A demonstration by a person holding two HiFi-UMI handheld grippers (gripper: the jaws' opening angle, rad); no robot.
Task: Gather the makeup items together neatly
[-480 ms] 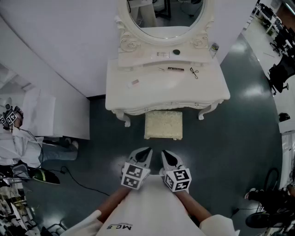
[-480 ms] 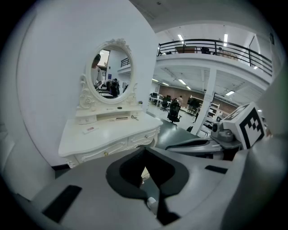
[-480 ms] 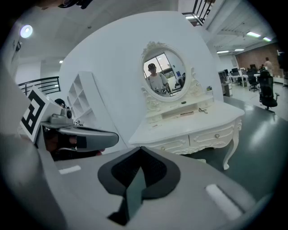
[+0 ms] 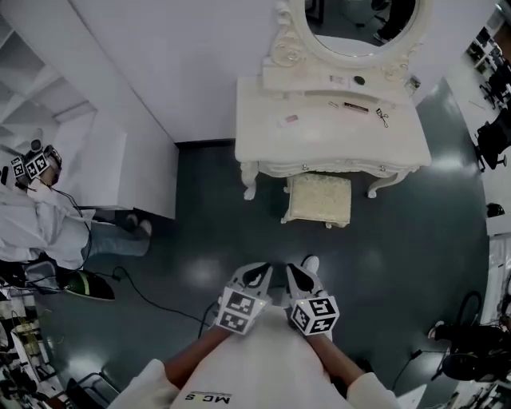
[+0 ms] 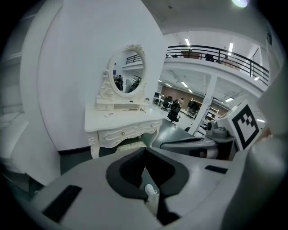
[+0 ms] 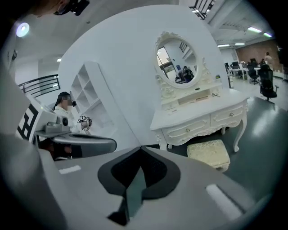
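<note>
Standing well apart from a white dressing table [image 4: 319, 132] on a dark glossy floor [image 4: 200, 240], with left gripper [image 4: 257, 275] and right gripper [image 4: 296, 276] carried side by side, low before the body and tipped downward. Both shut tight, jaws pressed together, gripping nothing. Probably kept closed and close together simply for the walk, with nothing yet within reach.

Spread thinly across the tabletop, the makeup items: a small pink piece [image 4: 291, 119] off alone toward the left, a slim dark tube [image 4: 356, 105] near the middle, a scissor-handled tool [image 4: 382, 117] to the right, probably an eyelash curler. Higher up, on the narrow shelf [image 4: 303, 80] below the oval mirror [image 4: 355, 24], a round dark compact [image 4: 359, 80]. All tiny from this far back, finer detail not readable. Tucked under the table front, a cream cushioned stool [image 4: 318, 199]. Gathering judged not yet begun.
</note>
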